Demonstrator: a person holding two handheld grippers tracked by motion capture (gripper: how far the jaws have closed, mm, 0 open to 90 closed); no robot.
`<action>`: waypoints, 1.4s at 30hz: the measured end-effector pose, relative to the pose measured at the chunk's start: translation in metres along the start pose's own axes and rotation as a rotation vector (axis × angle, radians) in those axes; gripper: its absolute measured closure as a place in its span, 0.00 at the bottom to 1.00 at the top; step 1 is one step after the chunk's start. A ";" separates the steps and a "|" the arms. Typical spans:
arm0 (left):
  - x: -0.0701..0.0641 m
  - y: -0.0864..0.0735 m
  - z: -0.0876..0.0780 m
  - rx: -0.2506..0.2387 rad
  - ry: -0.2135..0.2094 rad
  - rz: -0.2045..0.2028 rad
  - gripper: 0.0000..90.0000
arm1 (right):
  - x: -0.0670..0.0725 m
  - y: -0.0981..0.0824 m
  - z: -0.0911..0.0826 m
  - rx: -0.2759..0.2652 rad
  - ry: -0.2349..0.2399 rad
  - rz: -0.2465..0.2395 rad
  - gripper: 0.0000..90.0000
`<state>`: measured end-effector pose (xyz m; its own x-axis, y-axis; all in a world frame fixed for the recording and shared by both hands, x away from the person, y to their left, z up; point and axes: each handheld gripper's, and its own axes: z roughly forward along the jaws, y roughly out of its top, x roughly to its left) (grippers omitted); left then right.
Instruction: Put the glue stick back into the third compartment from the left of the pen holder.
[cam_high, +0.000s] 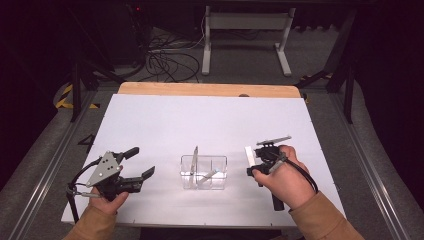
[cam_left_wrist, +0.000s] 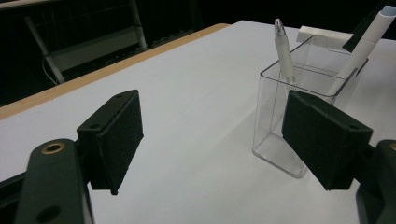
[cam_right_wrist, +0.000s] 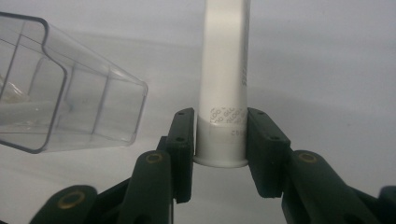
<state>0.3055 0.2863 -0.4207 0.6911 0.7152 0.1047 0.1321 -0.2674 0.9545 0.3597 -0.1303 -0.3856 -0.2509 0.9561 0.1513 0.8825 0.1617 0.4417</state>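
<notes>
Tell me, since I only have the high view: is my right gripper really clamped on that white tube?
Observer: Yes. In the right gripper view, both pads of the right gripper press the sides of the white tube, close to its flared end.
Operator: Any markings on it?
Observer: Small grey print runs around it where the pads grip, too small to read.
Operator: What does the left gripper face?
Observer: The left gripper is open with nothing between its pads. In its view the clear container stands just past one pad, with a white pen leaning inside it.
</notes>
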 end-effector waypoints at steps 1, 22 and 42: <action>0.000 0.000 0.000 0.000 0.000 0.000 0.24 | 0.000 0.000 -0.001 0.001 0.002 0.000 0.73; 0.000 0.000 0.000 0.000 0.000 0.000 0.24 | -0.001 0.010 -0.030 -0.047 0.067 -0.211 0.73; 0.000 0.000 0.000 0.002 0.000 0.003 0.24 | 0.002 0.022 -0.052 -0.019 0.140 -0.595 0.73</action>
<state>0.3053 0.2863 -0.4206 0.6912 0.7147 0.1072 0.1316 -0.2703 0.9537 0.3577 -0.1376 -0.3293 -0.7497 0.6617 -0.0122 0.5677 0.6525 0.5020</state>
